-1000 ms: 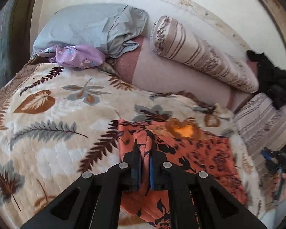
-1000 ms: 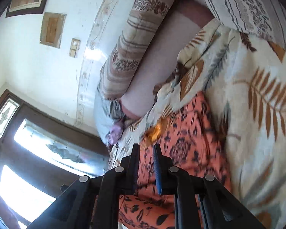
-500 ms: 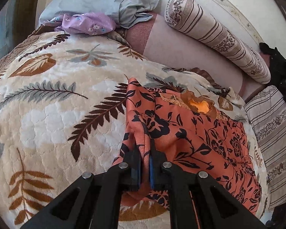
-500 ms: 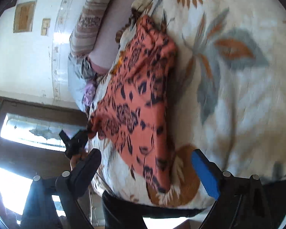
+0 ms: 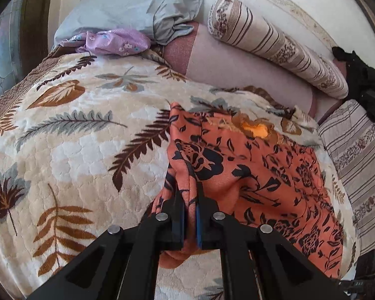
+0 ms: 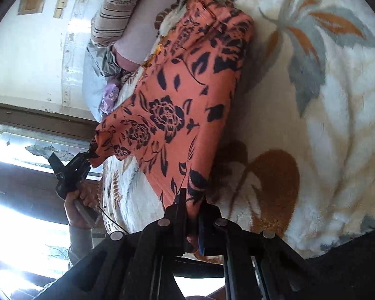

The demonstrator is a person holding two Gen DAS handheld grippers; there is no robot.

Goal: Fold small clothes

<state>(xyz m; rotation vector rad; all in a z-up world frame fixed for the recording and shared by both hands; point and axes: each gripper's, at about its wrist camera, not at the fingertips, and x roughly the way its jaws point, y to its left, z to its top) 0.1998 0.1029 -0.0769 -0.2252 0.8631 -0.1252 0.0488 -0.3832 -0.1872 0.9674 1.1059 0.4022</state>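
Note:
An orange garment with a black flower print (image 5: pixel 257 170) lies spread on a cream leaf-patterned blanket (image 5: pixel 70 150). My left gripper (image 5: pixel 189 195) is shut on its near left corner, with cloth bunched between the pads. In the right wrist view the same garment (image 6: pixel 182 105) stretches away across the blanket (image 6: pixel 325 115). My right gripper (image 6: pixel 192 205) is shut on its near corner. The left gripper (image 6: pixel 70 172) shows there at the left, held by a hand and pinching the other corner.
A grey pillow (image 5: pixel 127 10), a purple floral cloth (image 5: pixel 115 41) and a striped bolster (image 5: pixel 275 47) lie at the bed's head by the wall. A black garment (image 5: pixel 362 80) and striped bedding (image 5: pixel 357 155) sit at the right. A window (image 6: pixel 25 145) is behind the left hand.
My right gripper was open away from the garment half a second ago and is now shut on its near corner. The left gripper keeps its hold and has drawn back slightly.

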